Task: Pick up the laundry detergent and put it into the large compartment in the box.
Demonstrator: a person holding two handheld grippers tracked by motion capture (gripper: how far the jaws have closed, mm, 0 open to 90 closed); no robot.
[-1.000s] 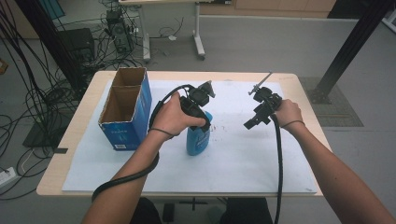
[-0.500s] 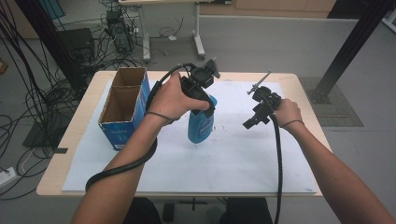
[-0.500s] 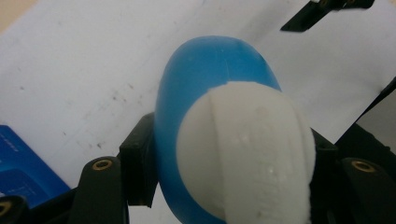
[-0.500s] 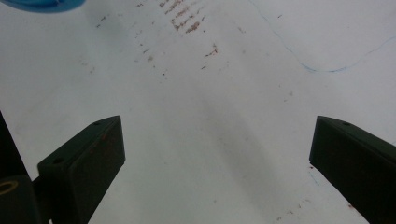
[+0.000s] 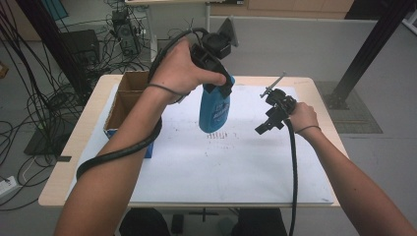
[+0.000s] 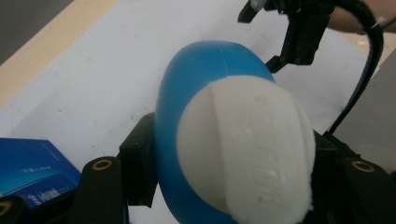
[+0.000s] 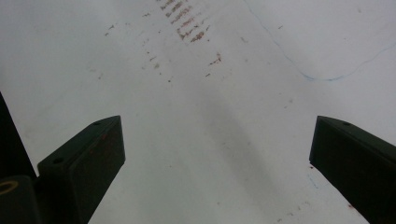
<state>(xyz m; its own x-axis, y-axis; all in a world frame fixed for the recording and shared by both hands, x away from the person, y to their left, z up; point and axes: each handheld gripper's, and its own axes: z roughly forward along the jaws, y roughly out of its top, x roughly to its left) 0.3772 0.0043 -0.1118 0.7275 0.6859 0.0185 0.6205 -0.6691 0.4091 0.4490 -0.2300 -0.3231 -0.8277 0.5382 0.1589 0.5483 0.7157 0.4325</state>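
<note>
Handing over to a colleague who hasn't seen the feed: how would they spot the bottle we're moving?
Start at the white sheet on the table. Above it, the left gripper holds a blue bottle by its white cap. The blue box nearby is open and square-sided.

I'm seeing a white sheet (image 5: 236, 172) covering most of the wooden table (image 5: 59, 189), with a patch of small reddish marks (image 5: 221, 137) showing near its middle. At the left edge an open cardboard box (image 5: 123, 105) with blue printed sides is sitting partly on the sheet. Beyond the table's far-left corner, black cables (image 5: 29, 103) are lying tangled on the grey floor (image 5: 300, 46).
</note>
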